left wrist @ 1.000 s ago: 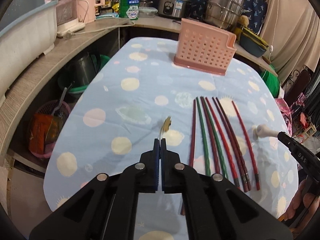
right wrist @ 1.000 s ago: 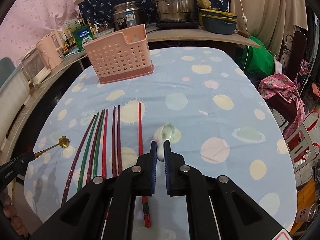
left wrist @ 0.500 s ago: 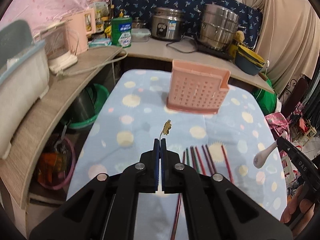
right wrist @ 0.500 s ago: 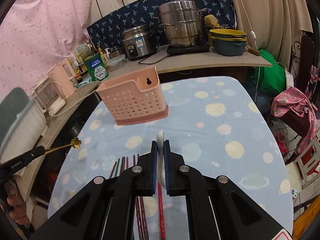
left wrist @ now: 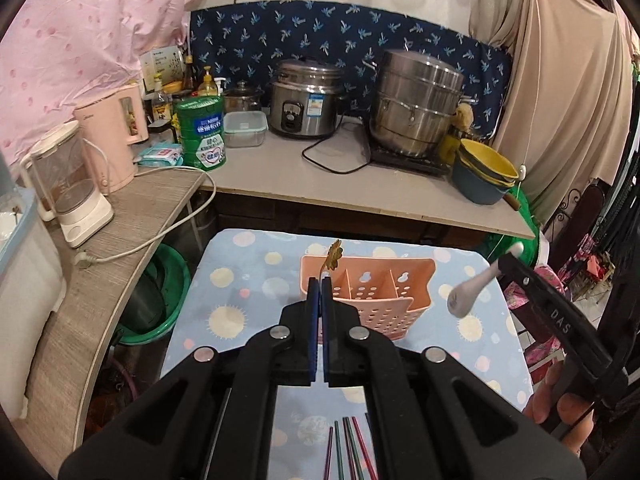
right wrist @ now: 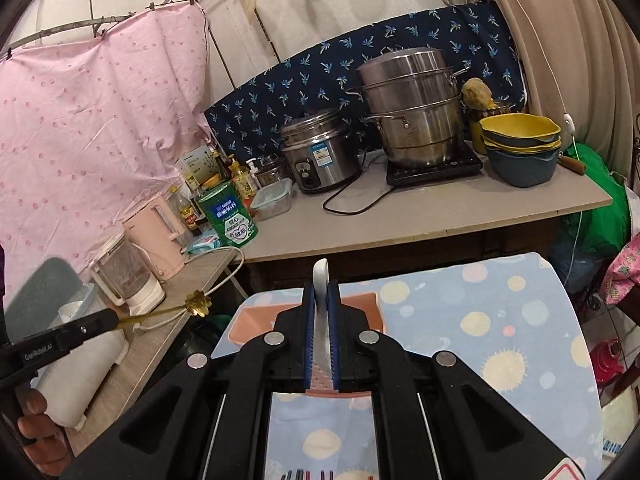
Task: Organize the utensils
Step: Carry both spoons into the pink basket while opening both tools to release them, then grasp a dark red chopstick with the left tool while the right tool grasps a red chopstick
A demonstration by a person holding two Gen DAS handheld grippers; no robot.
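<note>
My left gripper (left wrist: pixel 319 280) is shut on a thin gold spoon with a flower-shaped end (left wrist: pixel 334 255), raised in the air just before the pink perforated utensil holder (left wrist: pixel 394 284). My right gripper (right wrist: pixel 321 285) is shut on a white ceramic spoon (right wrist: pixel 321 280), also lifted above the table. In the left wrist view the white ceramic spoon (left wrist: pixel 472 294) hangs to the right of the holder. From the right wrist camera, the gold spoon (right wrist: pixel 196 303) shows at far left and the holder (right wrist: pixel 248 322) lies mostly hidden behind the fingers. Several red and green chopsticks (left wrist: pixel 348 454) lie on the tablecloth below.
The table wears a blue cloth with pale dots (left wrist: pixel 248 280). Behind it a counter (left wrist: pixel 360 196) carries a rice cooker (left wrist: pixel 306 98), a steel steamer pot (left wrist: pixel 416 108), stacked bowls (left wrist: pixel 484 176), a green tin (left wrist: pixel 202 136) and a pink kettle (left wrist: pixel 114 144). A green basin (left wrist: pixel 160 304) sits low at left.
Both grippers have risen and moved toward the pink holder with their spoons. The chopsticks have slid down to the bottom of both views, and the holder now sits directly ahead.
</note>
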